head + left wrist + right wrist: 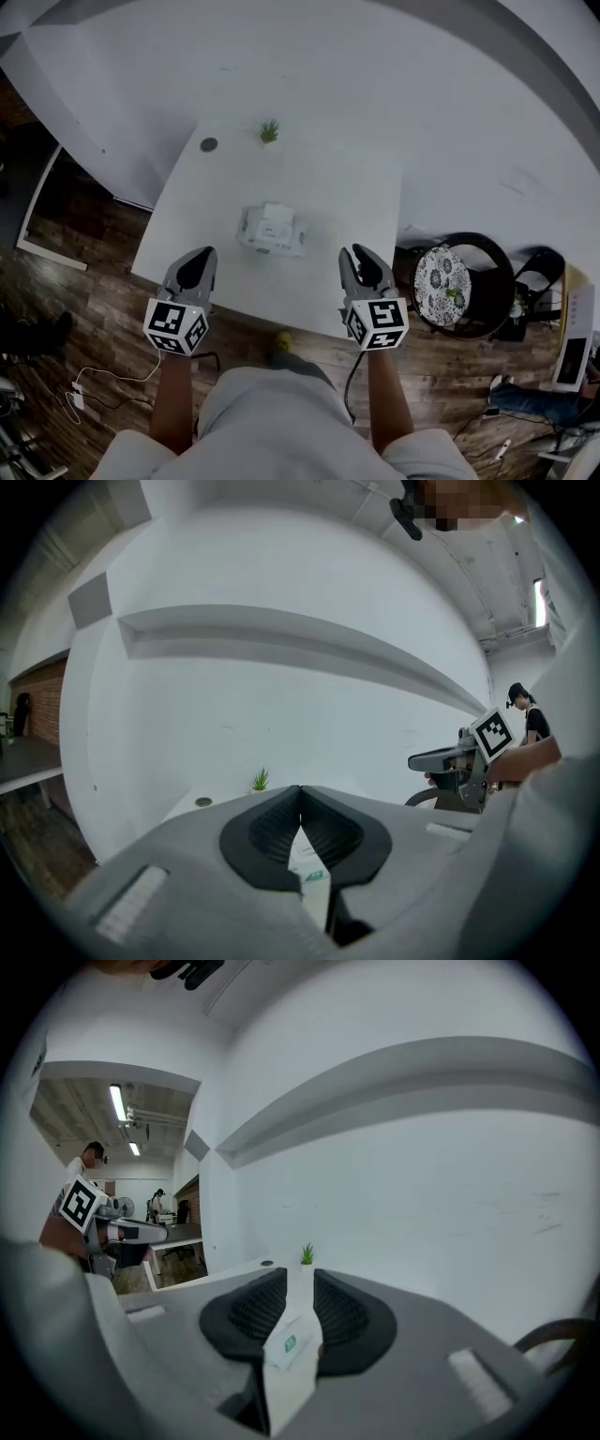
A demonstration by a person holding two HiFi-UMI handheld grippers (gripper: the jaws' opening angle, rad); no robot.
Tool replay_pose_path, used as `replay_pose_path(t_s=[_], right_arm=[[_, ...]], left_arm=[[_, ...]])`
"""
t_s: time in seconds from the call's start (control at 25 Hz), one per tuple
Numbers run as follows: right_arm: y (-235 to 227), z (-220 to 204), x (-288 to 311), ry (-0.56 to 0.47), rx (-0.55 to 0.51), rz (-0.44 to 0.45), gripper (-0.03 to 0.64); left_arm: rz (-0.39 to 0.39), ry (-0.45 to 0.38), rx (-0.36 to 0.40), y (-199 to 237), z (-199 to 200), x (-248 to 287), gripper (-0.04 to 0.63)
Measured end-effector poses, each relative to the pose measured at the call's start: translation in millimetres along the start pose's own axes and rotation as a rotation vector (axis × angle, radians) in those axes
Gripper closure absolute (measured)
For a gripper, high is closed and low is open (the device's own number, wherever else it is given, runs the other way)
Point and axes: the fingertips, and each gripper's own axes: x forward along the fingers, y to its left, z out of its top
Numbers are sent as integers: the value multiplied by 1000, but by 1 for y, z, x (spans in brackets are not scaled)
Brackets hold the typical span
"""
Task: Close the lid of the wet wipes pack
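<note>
Office-type rm; white table [309,187], wood floor [94,291], strip lights [117,1102]

White wet wipes pack [272,232] lies flat, mid-counter [197,225]; lid [276,213] flipped open at far edge.

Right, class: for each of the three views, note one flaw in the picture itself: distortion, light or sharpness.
Head view: dim overall, the pack looks soft and small on the table. Left gripper view: black round vignette, and the wall ledge bows. Right gripper view: the ceiling light glares at upper left, corners black.
</note>
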Motion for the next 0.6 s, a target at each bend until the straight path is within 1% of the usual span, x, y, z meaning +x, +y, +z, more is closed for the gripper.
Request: replay_pose_path(t_s=[0.2, 0.36, 0.48, 0.6], right_arm=[[-5, 5, 31, 15, 19, 50, 520], [-6, 8, 50, 26, 28, 72, 520], [-5, 9, 62, 36, 25, 80, 520], [-9, 7, 75, 51, 26, 68, 520]], left_arm=[[30, 5, 3, 10, 9, 19, 589], [39, 9, 9, 21, 16, 31, 589], [28, 17, 9, 28, 17, 42, 589], [4, 32, 13, 36, 13, 59, 589]])
